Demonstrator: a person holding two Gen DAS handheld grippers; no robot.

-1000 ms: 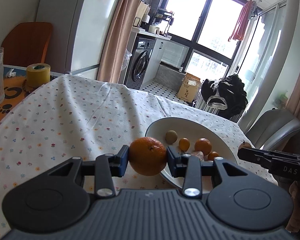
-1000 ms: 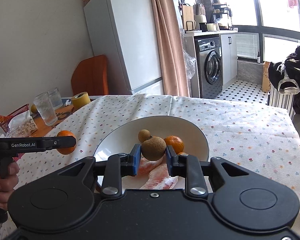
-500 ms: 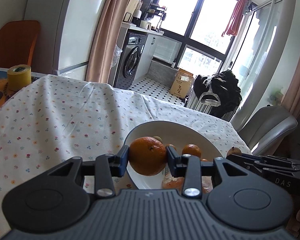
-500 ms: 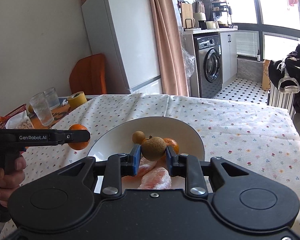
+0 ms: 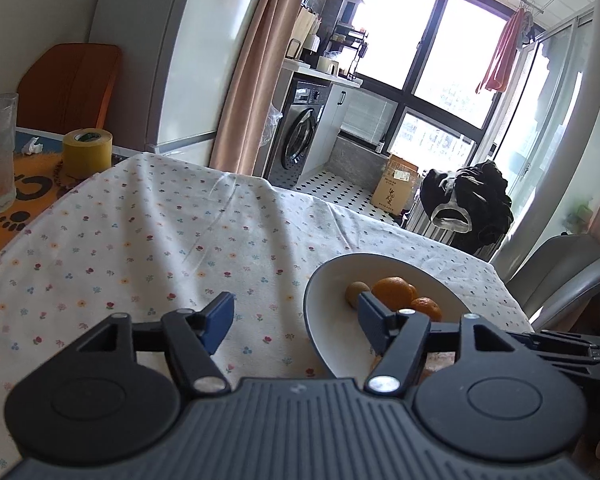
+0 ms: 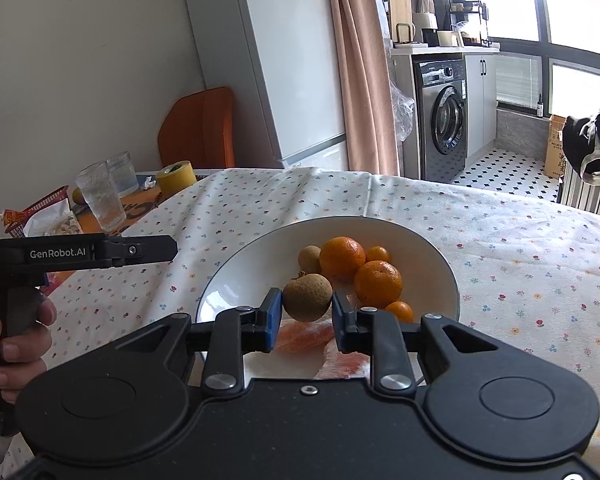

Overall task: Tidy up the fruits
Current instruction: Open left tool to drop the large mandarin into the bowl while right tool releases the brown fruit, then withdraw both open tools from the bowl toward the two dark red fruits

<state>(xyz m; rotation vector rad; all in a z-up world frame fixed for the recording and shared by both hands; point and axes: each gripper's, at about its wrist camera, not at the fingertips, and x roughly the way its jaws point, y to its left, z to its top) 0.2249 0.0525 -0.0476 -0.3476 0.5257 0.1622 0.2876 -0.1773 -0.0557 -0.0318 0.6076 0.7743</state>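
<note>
A white plate (image 6: 252,272) on the flowered tablecloth holds a large orange (image 6: 342,258), a second orange (image 6: 378,284), two tiny orange fruits, a small brown fruit (image 6: 309,259) and pink fruit pieces (image 6: 304,334). My right gripper (image 6: 307,309) is shut on a round brown fruit (image 6: 307,297) above the plate's near side. My left gripper (image 5: 296,322) stands open with nothing between its fingers, its right finger over the plate (image 5: 328,292) in front of the large orange (image 5: 392,292). In the right wrist view the left gripper (image 6: 156,246) shows side-on, left of the plate, held by a hand (image 6: 20,320).
Two glasses (image 6: 100,196), a yellow tape roll (image 6: 176,174) and a red basket (image 6: 36,216) stand at the table's far left on an orange mat. A grey chair (image 5: 568,268) is behind the plate. An orange chair and a fridge lie beyond the table.
My left gripper opened and let go of the large orange, which now lies in the plate, then drew back to the left. The right gripper still holds the brown fruit.
</note>
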